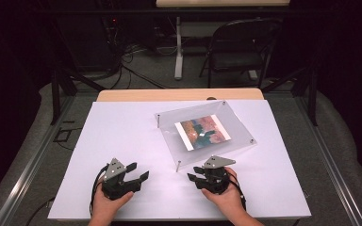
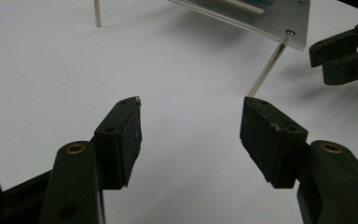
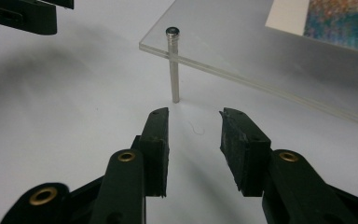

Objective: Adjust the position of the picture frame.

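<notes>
The right tool (image 3: 193,116) is held low over the white desk (image 1: 122,141), and its jaws are partly open with nothing between them. Just ahead of it, a little to its left, a thin metal post (image 3: 173,65) is seen standing straight up. This post holds up the near corner of the clear frame (image 1: 206,129), which stretches away ahead and to the right of the tool. A colourful picture (image 1: 202,132) is pressed flat inside the frame. The right tool is much nearer to the post than the left tool (image 1: 134,172), which is held well apart with wide, empty jaws. Bare desk is seen around the post, so room for closing in is likely given. The frame's edge above the post may be bumped.
</notes>
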Demonstrator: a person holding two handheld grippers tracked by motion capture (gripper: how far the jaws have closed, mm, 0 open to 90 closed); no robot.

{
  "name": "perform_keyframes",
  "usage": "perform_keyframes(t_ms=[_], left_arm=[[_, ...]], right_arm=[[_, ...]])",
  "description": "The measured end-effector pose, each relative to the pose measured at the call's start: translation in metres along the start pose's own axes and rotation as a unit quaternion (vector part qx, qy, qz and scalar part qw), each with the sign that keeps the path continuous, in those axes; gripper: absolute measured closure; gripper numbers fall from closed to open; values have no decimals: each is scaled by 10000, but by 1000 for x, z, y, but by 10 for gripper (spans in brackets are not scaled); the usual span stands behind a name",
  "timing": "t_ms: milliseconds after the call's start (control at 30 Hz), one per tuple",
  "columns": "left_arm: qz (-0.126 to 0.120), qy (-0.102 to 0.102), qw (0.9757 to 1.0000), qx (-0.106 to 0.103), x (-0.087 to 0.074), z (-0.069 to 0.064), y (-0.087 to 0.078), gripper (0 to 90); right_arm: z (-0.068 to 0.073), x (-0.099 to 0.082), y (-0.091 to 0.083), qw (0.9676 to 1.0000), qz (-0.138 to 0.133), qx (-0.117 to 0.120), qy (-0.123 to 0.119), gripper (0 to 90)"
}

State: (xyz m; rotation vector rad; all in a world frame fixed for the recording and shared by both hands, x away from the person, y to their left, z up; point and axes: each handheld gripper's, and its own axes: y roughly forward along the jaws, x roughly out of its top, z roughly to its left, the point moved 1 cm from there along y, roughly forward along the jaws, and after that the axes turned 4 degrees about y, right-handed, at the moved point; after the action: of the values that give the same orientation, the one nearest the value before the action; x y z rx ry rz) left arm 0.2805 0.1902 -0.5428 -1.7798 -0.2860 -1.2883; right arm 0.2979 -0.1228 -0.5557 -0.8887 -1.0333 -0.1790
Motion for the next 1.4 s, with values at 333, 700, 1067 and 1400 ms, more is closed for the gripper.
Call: perform_keyframes(t_ms=[333, 700, 1067, 1400], left_arm=[[51, 4, 10000, -41, -1, 0, -1, 400], [81, -61, 9999, -39, -1, 1, -1, 405], [38, -114, 9999, -65, -2, 3, -1, 405], [44, -138, 9999, -60, -2, 3, -2, 406]], right_arm=[[3, 2, 24, 10000, 14, 47, 29, 678], [9, 5, 44, 10000, 9, 19, 0, 713], [11, 11, 53, 10000, -53, -16, 41, 784], [14, 14, 56, 10000, -21, -51, -51, 852]])
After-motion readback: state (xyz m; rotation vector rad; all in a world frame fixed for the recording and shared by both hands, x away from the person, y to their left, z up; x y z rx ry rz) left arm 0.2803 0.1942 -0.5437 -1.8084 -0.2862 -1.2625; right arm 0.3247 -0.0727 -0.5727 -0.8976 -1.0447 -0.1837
